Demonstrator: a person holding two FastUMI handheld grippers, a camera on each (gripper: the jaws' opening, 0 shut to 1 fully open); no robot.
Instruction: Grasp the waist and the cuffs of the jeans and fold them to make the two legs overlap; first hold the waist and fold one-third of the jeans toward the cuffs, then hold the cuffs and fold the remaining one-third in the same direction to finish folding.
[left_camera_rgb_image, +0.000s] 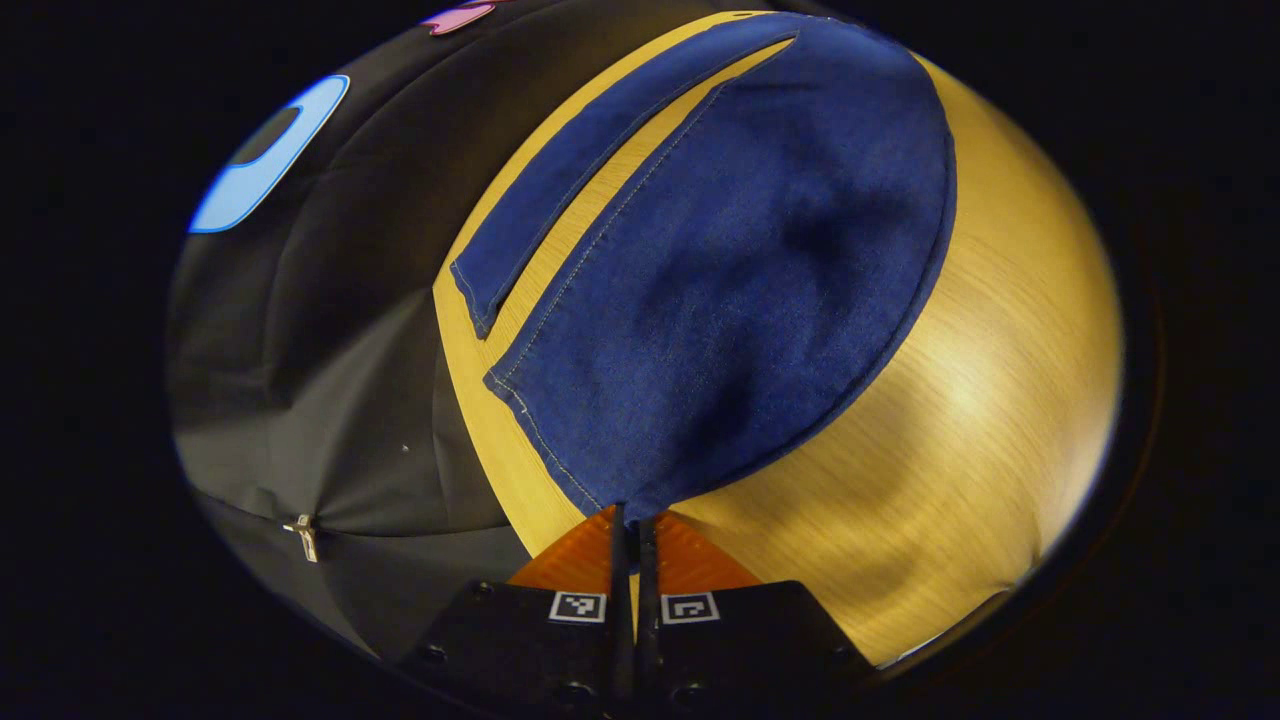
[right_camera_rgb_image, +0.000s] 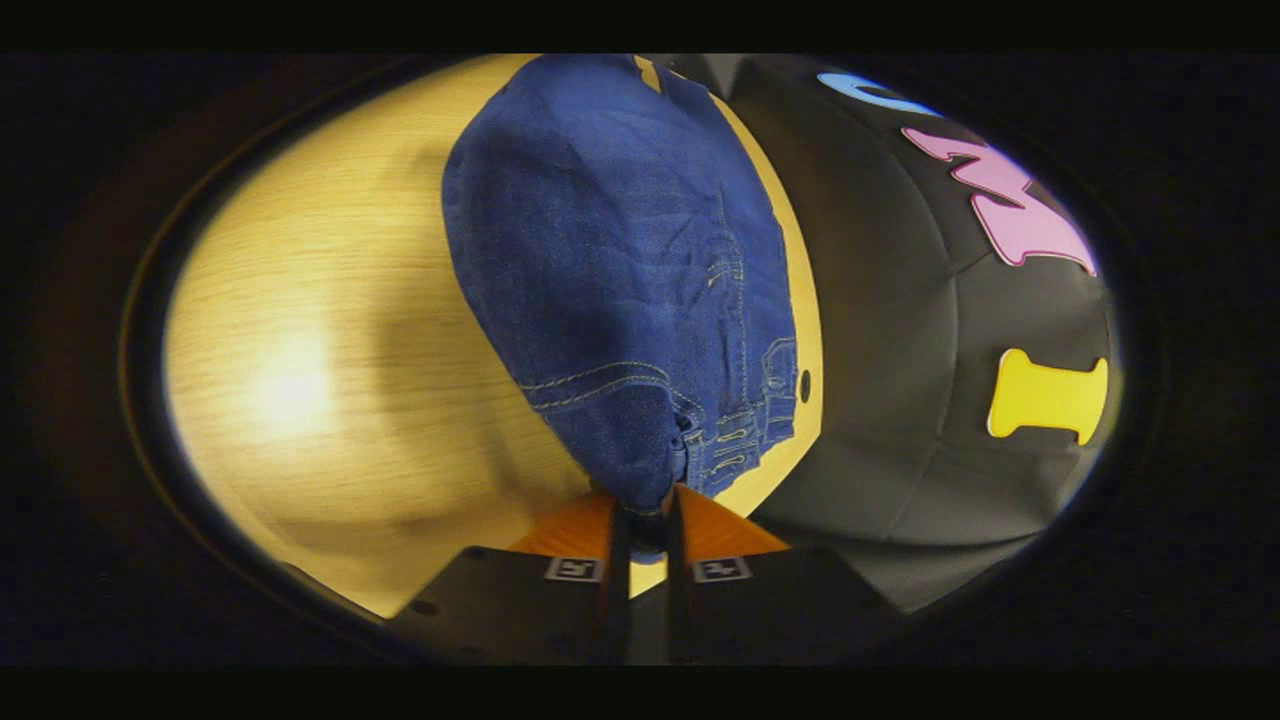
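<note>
Blue denim jeans (left_camera_rgb_image: 730, 290) lie spread on a pale wood-grain surface (left_camera_rgb_image: 980, 420), and both grippers have hold of them at opposite ends. In the left gripper view, the left gripper (left_camera_rgb_image: 630, 525) sits at the bottom of the picture with its two fingers drawn almost together, pinching the corner of one leg's cuff (left_camera_rgb_image: 560, 440) where the stitched hem meets the outer seam. From that pinch the wide leg fans away across the surface, and the second leg (left_camera_rgb_image: 600, 170) lies as a narrower strip on the far side of it, with a sliver of bare wood between the two. Beyond the jeans on that side the surface ends at the black cloth wall (left_camera_rgb_image: 350, 350) of the booth; on the other side of the jeans a broad stretch of bare wood lies open. In the right gripper view, the right gripper (right_camera_rgb_image: 645, 525) has its fingers closed on a bunch of denim at the waist (right_camera_rgb_image: 700, 440), near the pocket stitching and belt loops. The jeans (right_camera_rgb_image: 610, 250) stretch away from it, with open wood (right_camera_rgb_image: 320, 350) on one side and only a thin strip of surface before the black cloth wall (right_camera_rgb_image: 900, 350) on the other. Both grippers point low along the surface.
</note>
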